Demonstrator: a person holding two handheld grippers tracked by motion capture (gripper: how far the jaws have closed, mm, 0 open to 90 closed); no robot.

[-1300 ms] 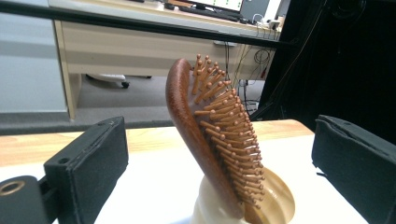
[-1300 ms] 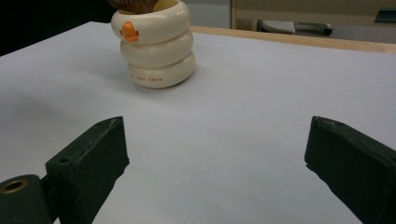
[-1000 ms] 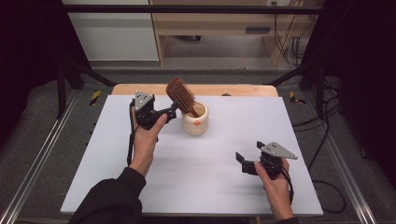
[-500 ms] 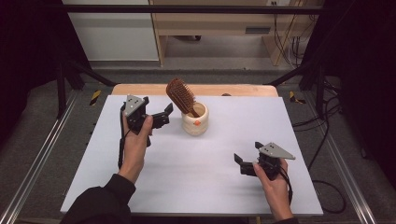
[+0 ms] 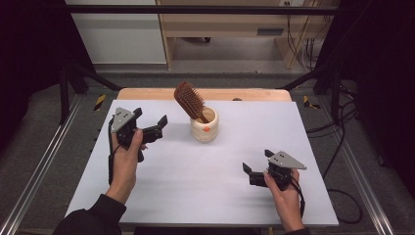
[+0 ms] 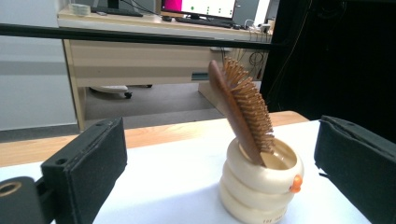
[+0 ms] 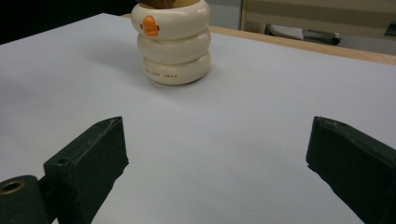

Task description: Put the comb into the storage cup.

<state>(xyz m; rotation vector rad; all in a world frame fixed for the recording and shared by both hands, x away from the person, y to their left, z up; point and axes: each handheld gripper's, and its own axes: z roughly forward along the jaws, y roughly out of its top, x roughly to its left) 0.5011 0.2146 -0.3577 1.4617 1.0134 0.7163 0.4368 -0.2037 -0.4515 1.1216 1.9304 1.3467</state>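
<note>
The left gripper (image 5: 150, 125) hangs above the desk (image 5: 161, 196) with its fingers (image 6: 88, 163) released and holding nothing, aimed at the cream ringed holder (image 5: 204, 126) near it. In the holder stands a wooden hairbrush (image 5: 190, 101), handle down, head up and tilted toward the left gripper's side, bristles facing the far right. The right gripper (image 5: 255, 170) rests nearer the person, fingers (image 7: 88, 163) likewise released, well apart from the holder. The desk is pale; beyond it are grey floor and a wooden bench.

One camera looks down from above the bench (image 5: 161, 196); both gripper cameras sit low, sharing the cream holder (image 5: 204, 126).
</note>
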